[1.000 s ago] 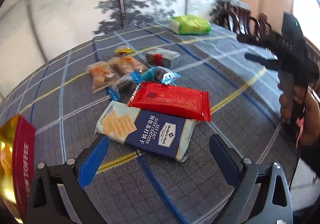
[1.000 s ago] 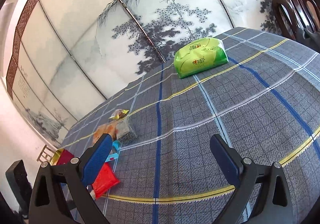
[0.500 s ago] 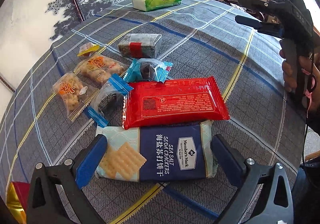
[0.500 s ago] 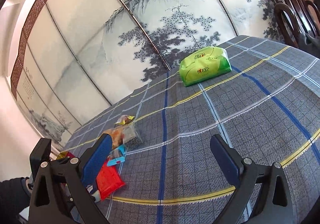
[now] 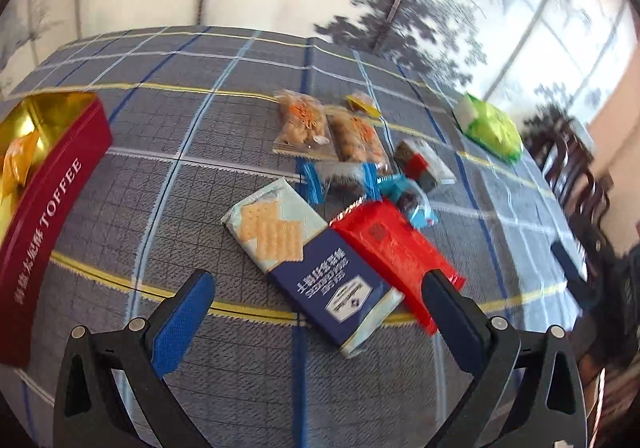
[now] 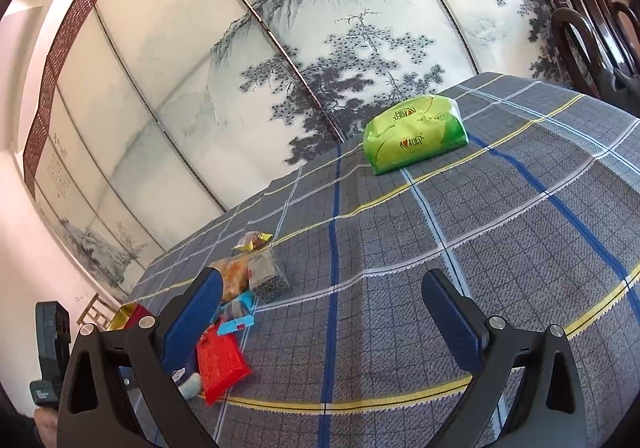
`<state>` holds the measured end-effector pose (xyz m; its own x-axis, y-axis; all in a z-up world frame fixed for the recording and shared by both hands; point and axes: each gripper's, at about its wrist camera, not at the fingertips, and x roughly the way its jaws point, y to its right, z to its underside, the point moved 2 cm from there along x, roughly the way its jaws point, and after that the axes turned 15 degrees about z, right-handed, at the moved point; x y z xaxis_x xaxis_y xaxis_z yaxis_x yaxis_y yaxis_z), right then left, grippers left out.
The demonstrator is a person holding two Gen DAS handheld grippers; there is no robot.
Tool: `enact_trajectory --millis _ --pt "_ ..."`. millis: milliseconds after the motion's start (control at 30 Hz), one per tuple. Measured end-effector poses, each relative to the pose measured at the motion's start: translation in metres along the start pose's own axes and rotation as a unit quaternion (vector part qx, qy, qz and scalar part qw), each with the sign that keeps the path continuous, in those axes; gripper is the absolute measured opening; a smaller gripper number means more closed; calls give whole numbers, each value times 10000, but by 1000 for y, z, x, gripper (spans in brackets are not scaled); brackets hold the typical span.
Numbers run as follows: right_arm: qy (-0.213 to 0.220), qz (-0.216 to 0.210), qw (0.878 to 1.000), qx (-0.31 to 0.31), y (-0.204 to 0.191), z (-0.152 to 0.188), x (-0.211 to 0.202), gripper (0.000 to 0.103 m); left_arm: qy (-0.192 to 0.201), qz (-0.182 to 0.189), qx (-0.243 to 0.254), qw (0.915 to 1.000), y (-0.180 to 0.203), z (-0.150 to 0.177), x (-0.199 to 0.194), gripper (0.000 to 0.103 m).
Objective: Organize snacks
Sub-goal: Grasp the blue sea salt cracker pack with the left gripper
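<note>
My left gripper [image 5: 316,312] is open and empty, held above the table just short of a blue and pale soda cracker pack [image 5: 308,256]. A red snack pack [image 5: 396,244] lies against its right side. Behind them lie blue-ended wrapped sweets [image 5: 340,178], two clear bags of orange snacks [image 5: 304,124], a dark bar with a red band [image 5: 422,166] and a small yellow packet [image 5: 362,104]. An open red toffee tin [image 5: 44,200] stands at the left. My right gripper [image 6: 320,312] is open and empty over bare cloth; the red pack [image 6: 220,362] lies to its left.
The table has a grey plaid cloth [image 6: 460,248]. A green tissue pack [image 6: 416,134] lies at the far side, also in the left wrist view [image 5: 490,126]. Dark wooden chairs [image 6: 592,32] stand at the right. A painted screen [image 6: 320,48] is behind the table.
My left gripper has swung left, so the toffee tin has come into view and the snacks sit diagonally ahead. The right gripper has barely moved.
</note>
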<state>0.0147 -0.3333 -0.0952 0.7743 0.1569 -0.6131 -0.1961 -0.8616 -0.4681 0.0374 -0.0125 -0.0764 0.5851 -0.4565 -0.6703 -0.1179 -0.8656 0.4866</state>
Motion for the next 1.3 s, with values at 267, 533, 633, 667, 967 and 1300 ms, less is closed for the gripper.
enact_trajectory --millis 267,533,633,667,967,1300 --pt "26 -17 10000 46 1 0 0 99 59 -893 -1064 9903 -9 -14 39 91" --pt "38 -21 10000 56 2 0 -1 100 212 -937 -830 9919 -23 -30 42 46" --pt "41 -22 10000 55 2 0 -1 100 72 -557 -709 9959 -30 -35 40 44" --pt "40 -26 10000 54 2 0 -1 100 31 -435 -685 9967 -32 -36 38 43" --pt "43 -17 10000 62 4 0 -1 100 323 -58 186 9993 -20 -52 -22 0" --pt "-18 22 10000 28 5 3 2 100 179 -121 -49 9998 -33 -51 -32 103"
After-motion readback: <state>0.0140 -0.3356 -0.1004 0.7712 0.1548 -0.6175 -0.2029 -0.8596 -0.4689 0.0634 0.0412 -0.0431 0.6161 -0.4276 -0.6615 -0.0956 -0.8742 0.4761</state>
